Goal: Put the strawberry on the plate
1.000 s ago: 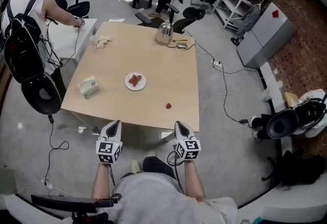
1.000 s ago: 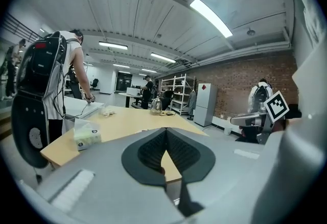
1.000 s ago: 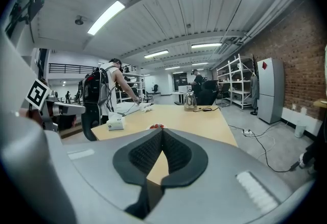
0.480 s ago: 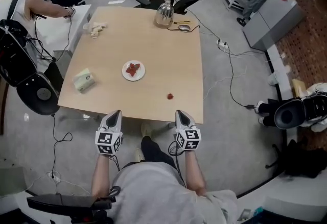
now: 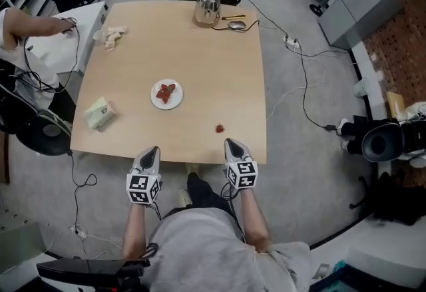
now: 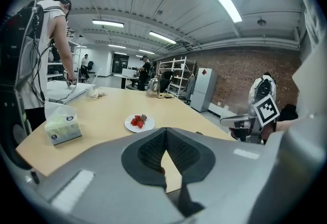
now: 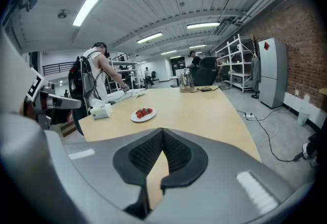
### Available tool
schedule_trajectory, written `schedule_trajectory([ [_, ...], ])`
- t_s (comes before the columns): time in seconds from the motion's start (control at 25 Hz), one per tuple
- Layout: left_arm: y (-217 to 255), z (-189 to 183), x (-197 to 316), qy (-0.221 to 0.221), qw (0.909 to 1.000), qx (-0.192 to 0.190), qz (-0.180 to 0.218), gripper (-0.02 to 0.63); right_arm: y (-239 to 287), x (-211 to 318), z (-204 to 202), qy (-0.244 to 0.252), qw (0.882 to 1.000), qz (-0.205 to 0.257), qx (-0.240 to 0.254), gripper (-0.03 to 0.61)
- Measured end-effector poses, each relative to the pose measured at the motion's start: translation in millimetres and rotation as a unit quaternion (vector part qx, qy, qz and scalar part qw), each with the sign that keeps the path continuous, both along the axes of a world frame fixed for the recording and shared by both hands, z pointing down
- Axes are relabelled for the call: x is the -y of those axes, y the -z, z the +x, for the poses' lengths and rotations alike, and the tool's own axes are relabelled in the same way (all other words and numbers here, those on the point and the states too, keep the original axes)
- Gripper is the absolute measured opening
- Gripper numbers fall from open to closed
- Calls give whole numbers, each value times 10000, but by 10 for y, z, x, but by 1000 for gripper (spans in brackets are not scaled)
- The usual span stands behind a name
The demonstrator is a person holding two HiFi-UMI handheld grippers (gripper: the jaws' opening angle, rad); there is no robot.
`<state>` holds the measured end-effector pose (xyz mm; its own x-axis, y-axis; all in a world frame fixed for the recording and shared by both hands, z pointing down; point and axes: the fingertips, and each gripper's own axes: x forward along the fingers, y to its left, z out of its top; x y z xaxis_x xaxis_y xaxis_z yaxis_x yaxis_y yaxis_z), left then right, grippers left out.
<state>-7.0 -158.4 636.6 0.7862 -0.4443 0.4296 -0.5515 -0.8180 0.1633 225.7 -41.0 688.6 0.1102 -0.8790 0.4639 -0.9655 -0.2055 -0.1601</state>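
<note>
Loose strawberry (image 5: 219, 128) lies on the tabletop (image 5: 219, 51) near the front edge. It is just ahead of the right tool (image 5: 229, 143) and slightly to its left. The left tool (image 5: 154, 150) is clearly farther off, so the right is the nearer.

Plate (image 5: 155, 100) sits farther in and to the left of the strawberry, apart from it.

Both tools hang at the near edge, jaws closed together, nothing gripped.

Strawberry: small, red, roundish, probably soft. Too small to tell its long axis.

Plate: white, round, shallow, carrying red plated berries (image 5: 165, 91).

Tabletop: pale, smooth, wood-look.
</note>
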Motion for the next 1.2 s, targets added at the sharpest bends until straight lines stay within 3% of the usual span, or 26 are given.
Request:
schedule_trajectory([
  [0.4, -174, 210, 191, -166, 9995, 182, -213, 20, -536, 336, 193, 189, 9982, -563, 46, 9],
  [0.8, -233, 203, 397, -157, 9990, 265, -311, 20, -995, 493, 303, 289, 9921, -1215, 81, 139],
  [1.2, -297, 199, 590, -49, 9985, 335, -438, 20, -1276, 600, 330, 460, 9846, -1686, 45, 201],
])
